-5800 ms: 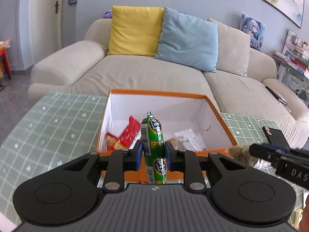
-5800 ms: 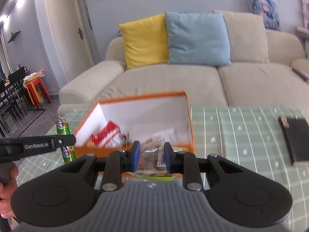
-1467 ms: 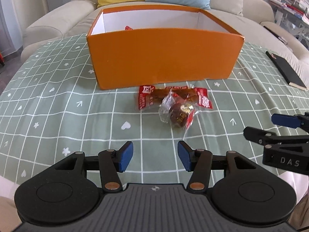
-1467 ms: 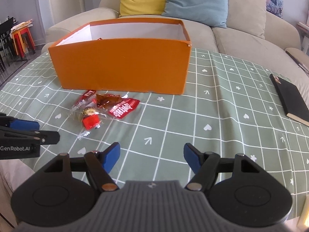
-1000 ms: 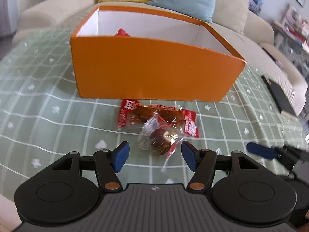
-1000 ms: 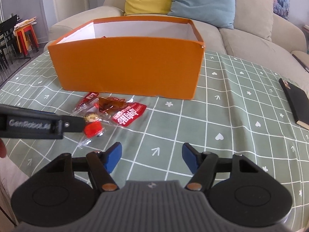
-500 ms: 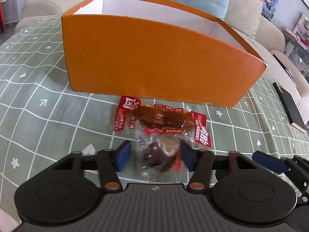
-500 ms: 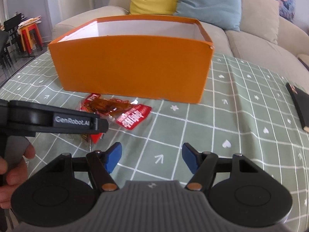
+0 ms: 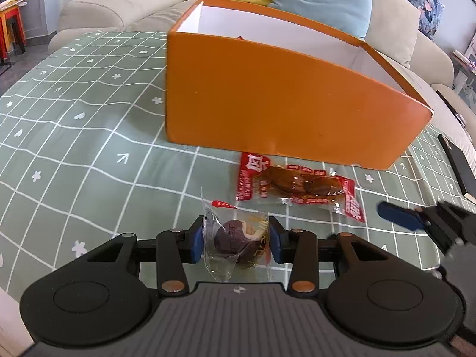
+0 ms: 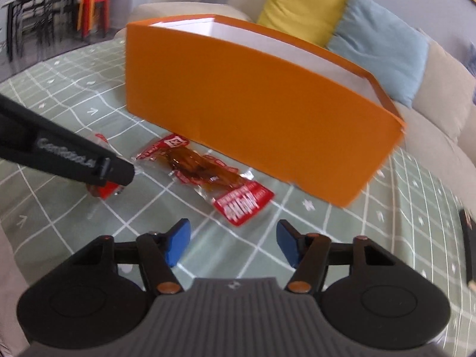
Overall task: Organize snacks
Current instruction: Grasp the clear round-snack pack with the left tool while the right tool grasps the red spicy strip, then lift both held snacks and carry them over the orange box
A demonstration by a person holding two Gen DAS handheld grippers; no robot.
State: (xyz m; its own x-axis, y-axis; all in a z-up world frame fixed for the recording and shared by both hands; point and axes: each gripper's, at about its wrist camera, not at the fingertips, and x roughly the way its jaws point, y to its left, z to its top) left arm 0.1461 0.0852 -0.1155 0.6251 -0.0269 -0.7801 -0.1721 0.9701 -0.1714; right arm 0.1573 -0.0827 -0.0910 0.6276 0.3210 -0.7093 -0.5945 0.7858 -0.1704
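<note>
My left gripper (image 9: 236, 242) holds a clear-wrapped dark round snack (image 9: 235, 241) low over the green checked tablecloth (image 9: 89, 154). Its jaws are still closing and the blue pads touch both sides of the wrapper. Just beyond lies a red packet of brown dried meat (image 9: 297, 187), in front of the orange box (image 9: 282, 101). My right gripper (image 10: 235, 245) is tilted and hovers just short of that red packet (image 10: 205, 175). Its jaws are narrowing with nothing between them. The left gripper's black finger (image 10: 74, 160) crosses the right wrist view and hides most of the wrapped snack.
The orange box (image 10: 238, 95) is open on top, and its tall front wall hides most of its contents. A black notebook (image 9: 458, 163) lies at the table's right edge. A beige sofa (image 9: 119, 3) with yellow and blue cushions stands behind the table.
My left gripper came forward and down over the clear-wrapped snack and its jaws closed on it. My right gripper rolled and moved closer to the red packet, with its jaws slightly narrower.
</note>
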